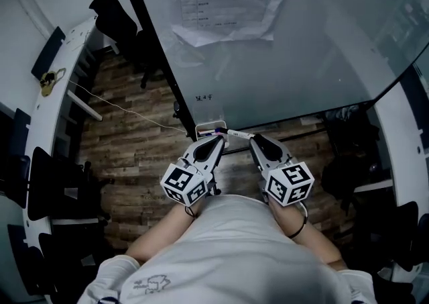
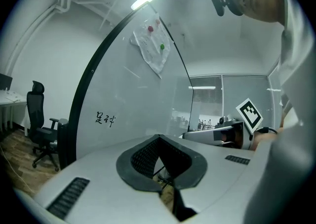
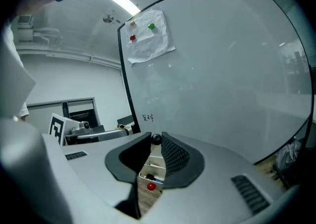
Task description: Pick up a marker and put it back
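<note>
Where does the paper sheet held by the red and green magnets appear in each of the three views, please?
Head view: top centre, the paper sheet on the whiteboard.
Left gripper view: above centre, seen slantwise.
Right gripper view: upper left of centre.
Shared landmark: the small handwriting low on the board.

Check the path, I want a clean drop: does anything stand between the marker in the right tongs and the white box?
Nothing visible does. The right gripper's tongs pinch the marker, and its view looks past it straight into the open box. The left gripper sits close beside the box and might crowd the drop.
</note>
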Tool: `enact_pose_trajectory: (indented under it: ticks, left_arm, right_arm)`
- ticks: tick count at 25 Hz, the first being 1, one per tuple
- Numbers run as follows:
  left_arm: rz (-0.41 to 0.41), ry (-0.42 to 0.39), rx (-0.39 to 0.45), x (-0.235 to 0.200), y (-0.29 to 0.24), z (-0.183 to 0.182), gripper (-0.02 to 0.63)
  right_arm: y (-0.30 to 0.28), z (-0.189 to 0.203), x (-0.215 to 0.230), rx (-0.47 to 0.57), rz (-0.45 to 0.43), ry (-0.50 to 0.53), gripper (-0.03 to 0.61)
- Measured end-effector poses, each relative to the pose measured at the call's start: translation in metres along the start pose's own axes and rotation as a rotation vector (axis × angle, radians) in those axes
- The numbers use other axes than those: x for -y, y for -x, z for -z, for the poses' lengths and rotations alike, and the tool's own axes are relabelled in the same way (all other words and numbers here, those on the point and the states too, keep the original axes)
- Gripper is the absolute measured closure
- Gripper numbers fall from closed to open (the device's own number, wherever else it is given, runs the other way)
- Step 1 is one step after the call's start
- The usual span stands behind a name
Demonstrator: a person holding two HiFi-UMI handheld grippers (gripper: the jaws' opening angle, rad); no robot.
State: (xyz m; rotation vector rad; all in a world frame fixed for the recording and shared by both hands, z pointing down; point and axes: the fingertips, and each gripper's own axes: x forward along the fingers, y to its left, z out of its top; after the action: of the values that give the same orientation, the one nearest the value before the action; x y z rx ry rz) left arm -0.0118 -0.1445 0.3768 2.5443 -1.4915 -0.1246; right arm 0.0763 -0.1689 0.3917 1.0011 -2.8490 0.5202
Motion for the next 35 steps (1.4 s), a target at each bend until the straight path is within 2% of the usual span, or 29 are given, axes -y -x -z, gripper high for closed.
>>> enact_pose_trajectory:
  ticks: [5, 10, 17, 29, 35]
  left_arm:
    - [0.043, -0.039, -0.011, 0.02, -0.003, -0.003, 0.608]
    - [0.02, -0.028, 0.003, 0.017, -0.004, -0.008, 0.607]
    - [0.001, -0.059, -0.01, 0.019, -0.004, -0.006, 0.607]
    - [-0.038, -0.027, -0.015, -0.016, 0.007, -0.004, 0.607]
    - [-0.024, -0.008, -0.034, -0.037, 0.006, 0.003, 0.607]
  right_arm:
    - [0.007, -0.004, 0.001, 0.015, -0.003, -0.005, 0.505]
    - [0.009, -0.006, 0.004, 0.025, -0.003, -0.014, 0.505]
    - [0.006, -0.004, 0.006, 0.024, -0.015, -0.031, 0.505]
    - [-0.022, 0.0, -0.002, -0.007, -0.02, -0.036, 0.505]
    - [-0.039, 0.011, -0.002, -0.038, 0.004, -0.056, 0.505]
